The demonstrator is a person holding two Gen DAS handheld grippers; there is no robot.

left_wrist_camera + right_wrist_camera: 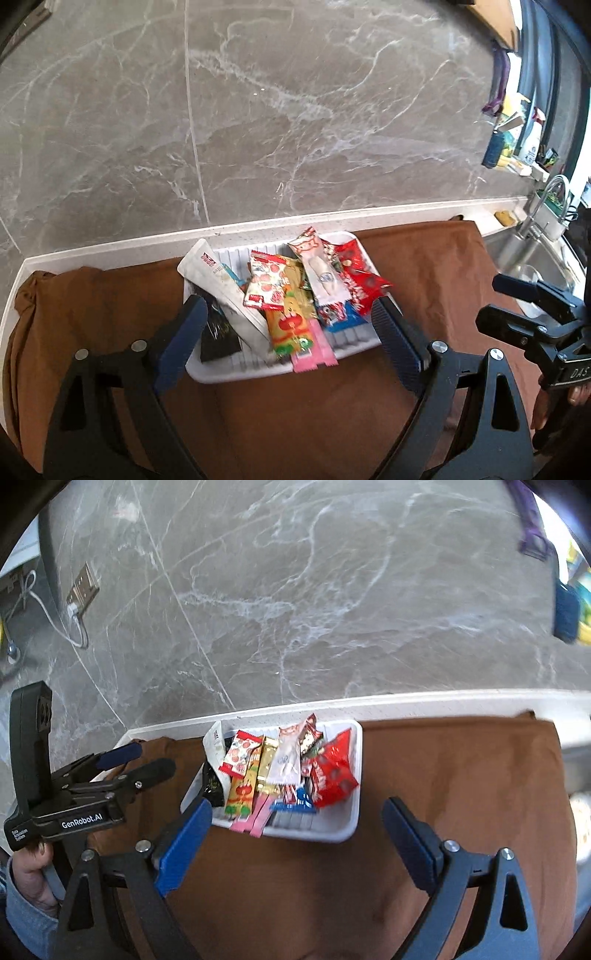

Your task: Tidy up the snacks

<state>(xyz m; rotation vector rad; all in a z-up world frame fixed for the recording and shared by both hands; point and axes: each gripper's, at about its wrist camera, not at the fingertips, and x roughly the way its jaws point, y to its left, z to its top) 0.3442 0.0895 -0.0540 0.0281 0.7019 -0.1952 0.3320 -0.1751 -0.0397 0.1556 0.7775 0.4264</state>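
Left gripper (pixel 288 332) gapes wide, nothing between its fingers; right gripper (pixel 297 834) likewise spread and empty. Just ahead of both, white tray (pixel 332 834) on brown cloth (pixel 443 775), snack packets (pixel 288 771) piled inside. Sink (pixel 532 258) off right.

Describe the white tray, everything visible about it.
The white tray is a shallow rectangular dish that looks like plastic, with rounded corners, a raised rim and a ribbed floor. It lies flat on the brown cloth near the counter's back edge, heaped with snack packets; pink ones overhang its near rim. Neither open gripper touches it.
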